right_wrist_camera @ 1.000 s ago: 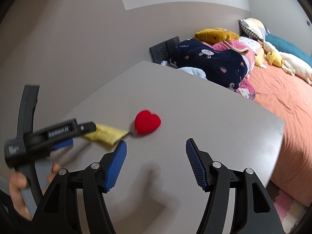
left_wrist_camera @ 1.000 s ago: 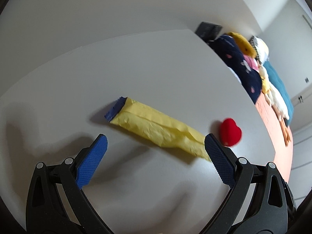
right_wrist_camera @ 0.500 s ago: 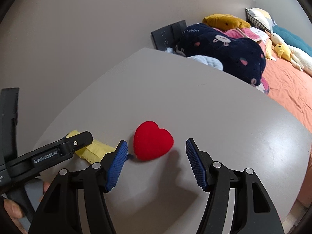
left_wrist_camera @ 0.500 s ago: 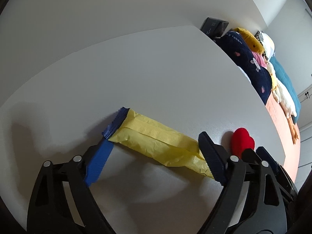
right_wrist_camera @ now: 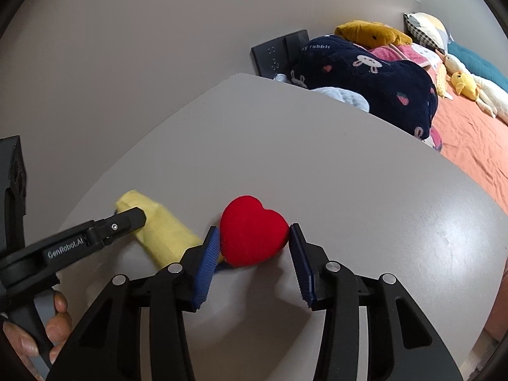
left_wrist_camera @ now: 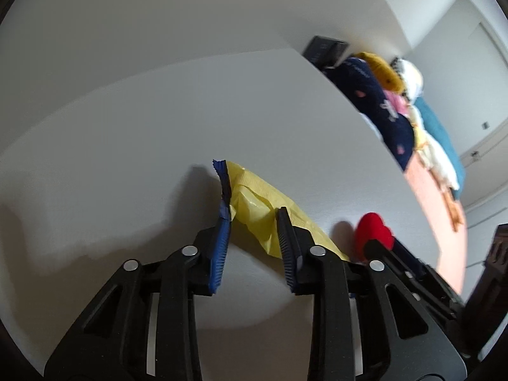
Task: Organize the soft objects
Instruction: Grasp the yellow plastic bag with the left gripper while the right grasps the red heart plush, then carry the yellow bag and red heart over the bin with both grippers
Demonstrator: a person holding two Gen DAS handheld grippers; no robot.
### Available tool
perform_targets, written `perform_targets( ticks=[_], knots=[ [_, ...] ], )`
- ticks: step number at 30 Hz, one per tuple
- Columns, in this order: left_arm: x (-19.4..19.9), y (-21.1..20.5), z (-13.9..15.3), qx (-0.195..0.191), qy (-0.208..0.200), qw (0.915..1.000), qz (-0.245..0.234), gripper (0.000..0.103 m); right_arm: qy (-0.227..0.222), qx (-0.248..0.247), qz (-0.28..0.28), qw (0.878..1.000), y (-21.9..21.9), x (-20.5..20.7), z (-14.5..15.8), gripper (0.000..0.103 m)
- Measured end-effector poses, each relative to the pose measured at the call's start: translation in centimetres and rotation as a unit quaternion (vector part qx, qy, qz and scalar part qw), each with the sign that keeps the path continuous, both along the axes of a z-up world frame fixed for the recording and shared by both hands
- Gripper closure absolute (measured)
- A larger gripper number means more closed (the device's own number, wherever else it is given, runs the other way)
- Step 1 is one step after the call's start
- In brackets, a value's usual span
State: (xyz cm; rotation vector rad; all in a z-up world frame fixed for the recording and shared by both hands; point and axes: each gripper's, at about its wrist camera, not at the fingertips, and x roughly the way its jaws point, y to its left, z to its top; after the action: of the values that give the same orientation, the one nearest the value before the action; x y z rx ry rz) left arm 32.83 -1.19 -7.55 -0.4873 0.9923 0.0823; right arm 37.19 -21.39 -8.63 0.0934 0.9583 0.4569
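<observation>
In the left wrist view, the left gripper (left_wrist_camera: 252, 222) has its 2 jaws pinched onto the near end of the yellow packet (left_wrist_camera: 263, 203), crumpling the film between the pads. The packet lies on the grey table (left_wrist_camera: 190, 111), its blue crimped edge (left_wrist_camera: 223, 184) raised beside the left pad. Past its far end sits the red heart (left_wrist_camera: 374, 235), partly hidden by the other tool. The packet looks light, thin and crinkly, so it should fold and sag when lifted by 1 end; a hold nearer the middle would likely carry it flatter.

In the right wrist view, the right gripper (right_wrist_camera: 254, 241) brackets the red heart (right_wrist_camera: 252, 233) with both pads touching its sides, closed on it lightly; the plush shows little squashing. The heart rests on the table (right_wrist_camera: 349, 190), touching the yellow packet (right_wrist_camera: 162, 231) at its left. It looks soft, light and springy, so a grip across its widest part seems best. A hand (right_wrist_camera: 54, 324) holds the left tool's handle at lower left.
</observation>
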Motion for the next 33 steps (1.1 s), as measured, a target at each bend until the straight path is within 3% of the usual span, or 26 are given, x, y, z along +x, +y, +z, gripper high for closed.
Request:
perform_targets(
  ticks=[7, 14, 33],
  knots=[
    [-1.4, -0.6, 0.9, -0.006, -0.027, 0.9995, -0.018, 0.076, -0.01, 0.016, -0.008, 1.0, -1.6, -1.6, 2.0, 0.057],
    [-4.5, -2.3, 4.1, 0.008, -0.075, 0.996, -0.048, 0.077, -0.027, 0.022, -0.015, 0.999, -4.0, -4.8, 4.3, 0.057],
    [-14.0, -9.2, 9.2, 0.028, -0.109, 0.9873, -0.112, 0.077, -0.072, 0.043, -0.064, 0.994, -12.1, -17.2, 9.8, 0.057]
  ],
)
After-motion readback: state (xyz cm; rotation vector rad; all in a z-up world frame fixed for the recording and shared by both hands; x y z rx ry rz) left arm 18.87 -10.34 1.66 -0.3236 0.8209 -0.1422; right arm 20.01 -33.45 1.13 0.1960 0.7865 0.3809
